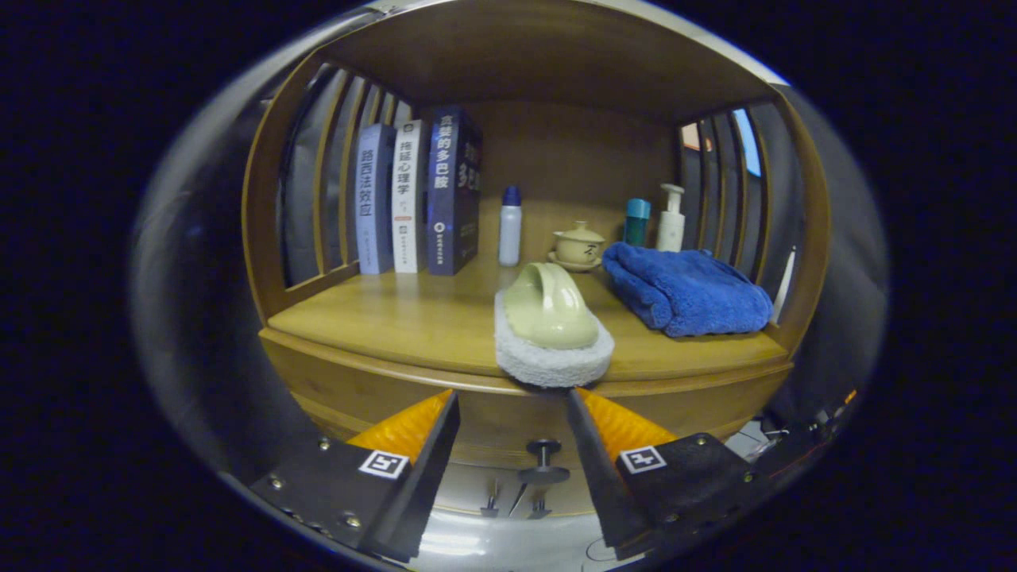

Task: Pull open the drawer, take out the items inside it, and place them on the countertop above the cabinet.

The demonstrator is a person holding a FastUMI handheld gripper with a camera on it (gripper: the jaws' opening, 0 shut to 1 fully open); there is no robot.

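The gripper (512, 405) stands with fingers spread, nothing between them, their rear parts cut off. The brush (552, 327) overhangs the countertop (397, 326), its underside unseen. The towel (685, 287) hides the bottle (636, 221) base. Drawer (508, 433) interior: can't tell.

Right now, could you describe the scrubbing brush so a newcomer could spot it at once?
On the wooden countertop, at its front edge just beyond the open gripper, sits the brush. Unlike the folded blue towel beside it, it has a pale green handle on a white fluffy pad.
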